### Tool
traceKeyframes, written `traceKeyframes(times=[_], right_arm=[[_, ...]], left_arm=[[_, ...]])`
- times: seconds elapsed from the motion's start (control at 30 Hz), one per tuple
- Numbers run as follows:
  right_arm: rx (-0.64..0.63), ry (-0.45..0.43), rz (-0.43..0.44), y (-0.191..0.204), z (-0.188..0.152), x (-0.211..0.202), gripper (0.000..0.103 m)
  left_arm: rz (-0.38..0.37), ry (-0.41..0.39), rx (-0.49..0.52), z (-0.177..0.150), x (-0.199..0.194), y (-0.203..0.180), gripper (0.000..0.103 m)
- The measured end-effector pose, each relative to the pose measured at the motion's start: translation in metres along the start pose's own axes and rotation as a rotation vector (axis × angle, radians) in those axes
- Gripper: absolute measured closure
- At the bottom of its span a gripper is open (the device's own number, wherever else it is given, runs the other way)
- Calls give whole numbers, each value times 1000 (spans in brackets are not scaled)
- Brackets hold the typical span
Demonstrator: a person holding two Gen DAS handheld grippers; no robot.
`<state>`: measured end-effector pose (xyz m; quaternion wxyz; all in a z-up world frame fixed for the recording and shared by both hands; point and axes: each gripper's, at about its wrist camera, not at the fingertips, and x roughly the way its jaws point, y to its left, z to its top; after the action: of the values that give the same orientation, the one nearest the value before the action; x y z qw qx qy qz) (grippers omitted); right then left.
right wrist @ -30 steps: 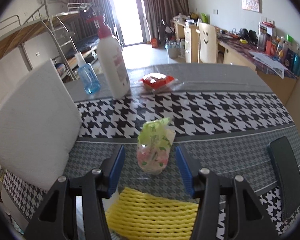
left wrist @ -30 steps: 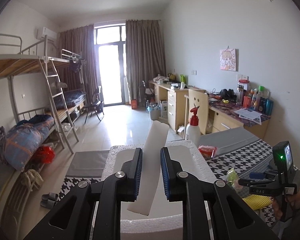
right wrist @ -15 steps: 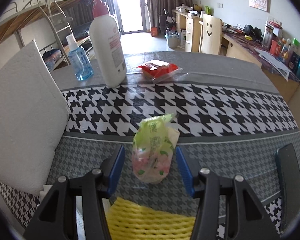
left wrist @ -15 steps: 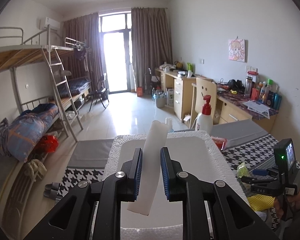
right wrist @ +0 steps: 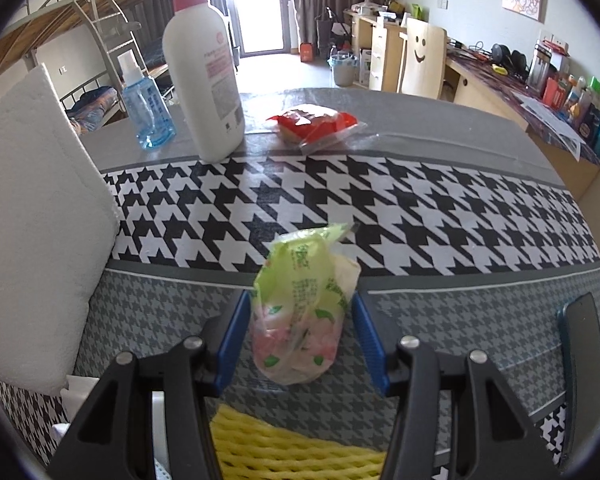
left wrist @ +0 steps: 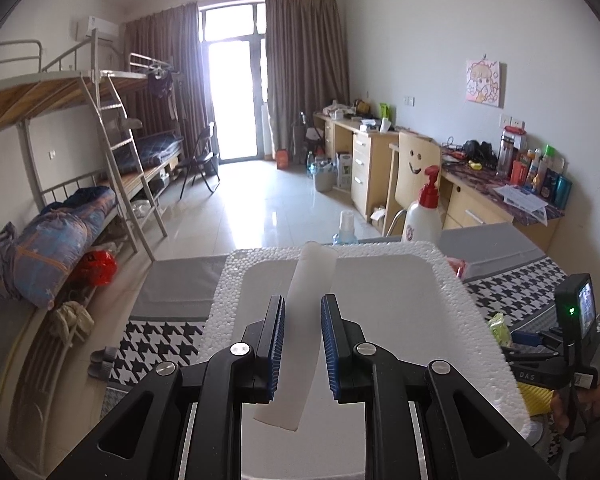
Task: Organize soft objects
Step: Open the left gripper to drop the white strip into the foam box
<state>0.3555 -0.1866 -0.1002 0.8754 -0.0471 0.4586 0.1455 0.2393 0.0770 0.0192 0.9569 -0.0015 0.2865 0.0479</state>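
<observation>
My left gripper (left wrist: 302, 342) is shut on a white foam strip (left wrist: 300, 320) and holds it above a white polystyrene box (left wrist: 380, 280). The box also shows as a white wall at the left of the right wrist view (right wrist: 40, 220). My right gripper (right wrist: 302, 336) is open, its blue pads either side of a green and pink tissue pack (right wrist: 304, 308) on the houndstooth tablecloth (right wrist: 420, 208); whether the pads touch it I cannot tell. A yellow foam net (right wrist: 292, 448) lies just below the right gripper. The right gripper also shows in the left wrist view (left wrist: 572, 344).
A white pump bottle (right wrist: 204, 76), a blue spray bottle (right wrist: 144, 104) and a red snack packet (right wrist: 316, 120) stand at the table's far side. A dark phone (right wrist: 584, 364) lies at the right. Bunk beds, desks and a chair fill the room behind.
The right gripper has moved forward so the tissue pack now sits between its pads. The left gripper with the foam strip has shifted over the polystyrene box.
</observation>
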Motion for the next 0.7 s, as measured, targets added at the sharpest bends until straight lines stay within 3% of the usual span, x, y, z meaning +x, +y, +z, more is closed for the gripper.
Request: traceKeyframes(times=[0.17,0.23,0.3,0.4,0.7], right_arm=[[11,5,-1,-2,0,3,49],[16,6,1,-3,0,3,60],[18,4,0,-5,0,3,68],[18,-1,-4,-6,0,3,75],[29,-80,7,-7,2,-25,79]], left_arm=[[8,4,-8,-1,0,3,74],[27,-3,-7,-1,-1,3,59],[21,-21,-15,-1,-6,4,34],[35,-52,-24,0,-13,6,23],[31,-113,-46,-2,-30,10,10]])
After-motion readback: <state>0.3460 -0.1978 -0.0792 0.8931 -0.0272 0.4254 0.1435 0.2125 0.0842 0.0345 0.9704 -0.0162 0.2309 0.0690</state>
